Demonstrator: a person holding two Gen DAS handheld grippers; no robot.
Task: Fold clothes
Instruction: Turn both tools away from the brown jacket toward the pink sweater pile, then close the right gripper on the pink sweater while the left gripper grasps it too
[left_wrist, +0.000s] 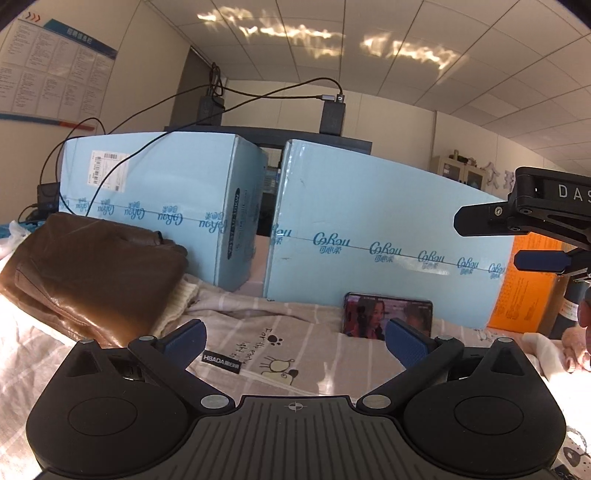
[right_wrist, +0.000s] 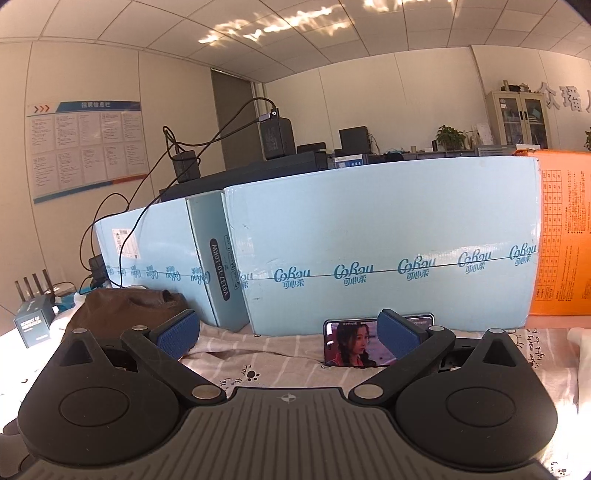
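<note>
Both grippers hover above the striped bed sheet (left_wrist: 303, 332), fingers spread and holding nothing. The left gripper (left_wrist: 295, 345) and the right gripper (right_wrist: 286, 334) both face the pale blue cartons (right_wrist: 369, 236), which serve here as the landmark.

Task items: a brown leather jacket (left_wrist: 92, 273) lies in front of the left-hand end of the cartons, already gathered into a compact, roughly rectangular bundle. A cream knitted piece (left_wrist: 177, 302) shows beneath its near edge; whether this is a separate garment cannot be told.

Other items: a phone (right_wrist: 354, 345) leans upright against the foot of the cartons, screen lit. An orange box (right_wrist: 565, 232) stands just beside the cartons' right-hand end. A pink fabric (left_wrist: 576, 347) lies in front of that end, at the frame edge, only partly seen.

Progress, as a judgement: the jacket appears folded and set aside; with both grippers empty, the next garment is not yet taken up.
</note>
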